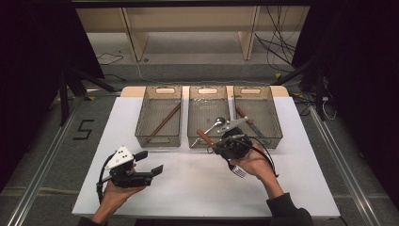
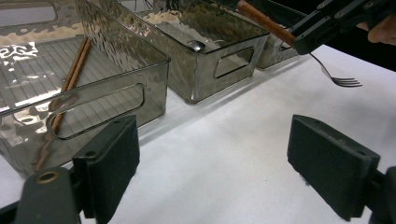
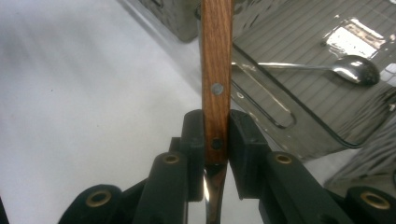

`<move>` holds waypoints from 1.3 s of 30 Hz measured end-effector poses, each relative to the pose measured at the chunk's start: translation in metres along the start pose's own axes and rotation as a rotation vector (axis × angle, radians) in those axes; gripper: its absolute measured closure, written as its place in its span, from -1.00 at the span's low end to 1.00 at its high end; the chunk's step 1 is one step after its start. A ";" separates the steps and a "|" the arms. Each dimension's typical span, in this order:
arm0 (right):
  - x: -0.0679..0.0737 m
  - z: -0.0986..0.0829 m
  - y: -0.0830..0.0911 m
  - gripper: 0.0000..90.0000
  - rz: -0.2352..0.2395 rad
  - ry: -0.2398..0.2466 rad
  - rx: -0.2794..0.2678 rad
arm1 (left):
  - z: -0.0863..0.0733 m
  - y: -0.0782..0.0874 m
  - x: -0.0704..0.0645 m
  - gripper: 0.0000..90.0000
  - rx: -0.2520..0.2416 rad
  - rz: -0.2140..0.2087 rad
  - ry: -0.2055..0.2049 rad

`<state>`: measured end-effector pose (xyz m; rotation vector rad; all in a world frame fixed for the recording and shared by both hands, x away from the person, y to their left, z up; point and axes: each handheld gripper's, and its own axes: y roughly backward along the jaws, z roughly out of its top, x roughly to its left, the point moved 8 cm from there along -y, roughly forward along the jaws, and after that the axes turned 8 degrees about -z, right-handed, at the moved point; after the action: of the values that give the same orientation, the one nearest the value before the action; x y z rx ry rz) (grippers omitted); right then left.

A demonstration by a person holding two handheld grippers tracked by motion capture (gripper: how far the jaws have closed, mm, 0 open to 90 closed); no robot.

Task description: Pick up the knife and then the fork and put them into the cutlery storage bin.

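Between my right gripper's (image 3: 215,140) clenched jaws sits the fork's (image 3: 216,70) wooden handle, tines trailing, ready for the middle bin (image 1: 197,139) ahead.

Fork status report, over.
Right gripper shut on fork, by the wooden handle. Left gripper open, empty. Fork held over the table beside the middle bin; nothing blocking.

Three bins (image 1: 158,140), two forks (image 1: 234,168), one spoon (image 1: 219,121), chopsticks (image 1: 163,123).
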<state>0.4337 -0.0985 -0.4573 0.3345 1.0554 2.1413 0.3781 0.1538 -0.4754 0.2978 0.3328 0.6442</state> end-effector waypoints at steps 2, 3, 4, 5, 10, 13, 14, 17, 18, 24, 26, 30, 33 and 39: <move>-0.003 0.001 0.002 0.72 -0.007 -0.005 -0.007 | 0.000 0.000 0.000 -0.64 0.002 0.000 -0.001; -0.005 0.001 0.003 0.72 -0.010 -0.011 -0.009 | 0.000 0.000 0.000 -0.64 0.000 0.001 0.000; -0.007 0.002 0.005 0.72 -0.014 -0.013 -0.015 | 0.000 0.000 0.000 -0.64 -0.001 0.000 0.001; -0.009 0.003 0.006 0.72 -0.017 -0.017 -0.021 | 0.000 0.000 0.000 -0.64 -0.001 0.001 0.001; -0.024 0.006 0.015 0.72 -0.042 -0.049 -0.052 | 0.000 0.000 0.000 -0.64 -0.001 0.002 0.002; -0.036 0.010 0.021 0.72 -0.061 -0.076 -0.074 | 0.000 0.000 0.000 -0.64 -0.003 0.002 0.002; -0.040 0.011 0.023 0.72 -0.070 -0.084 -0.081 | 0.000 0.000 0.000 -0.64 -0.004 0.002 0.002; -0.054 0.014 0.028 0.72 -0.105 -0.104 -0.098 | 0.000 0.000 0.001 -0.64 -0.004 0.002 0.002; -0.060 0.016 0.029 0.72 -0.117 -0.119 -0.106 | 0.000 0.000 0.001 -0.64 -0.004 0.003 0.003; -0.086 0.020 0.036 0.72 -0.158 -0.163 -0.119 | 0.000 0.000 0.000 -0.64 -0.004 0.002 0.004; -0.092 0.020 0.037 0.72 -0.166 -0.175 -0.122 | 0.000 0.000 0.000 -0.64 -0.005 0.003 0.005; -0.101 0.021 0.037 0.72 -0.188 -0.184 -0.120 | 0.000 0.000 0.000 -0.64 -0.006 0.003 0.006; -0.108 0.021 0.036 0.72 -0.206 -0.192 -0.113 | 0.000 0.001 0.001 -0.64 -0.004 0.003 0.002; -0.127 0.025 0.038 0.72 -0.241 -0.214 -0.118 | 0.000 0.001 0.001 -0.64 -0.006 0.006 0.003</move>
<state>0.5185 -0.1884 -0.4023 0.3524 0.8012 1.8959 0.3784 0.1551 -0.4751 0.2927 0.3329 0.6510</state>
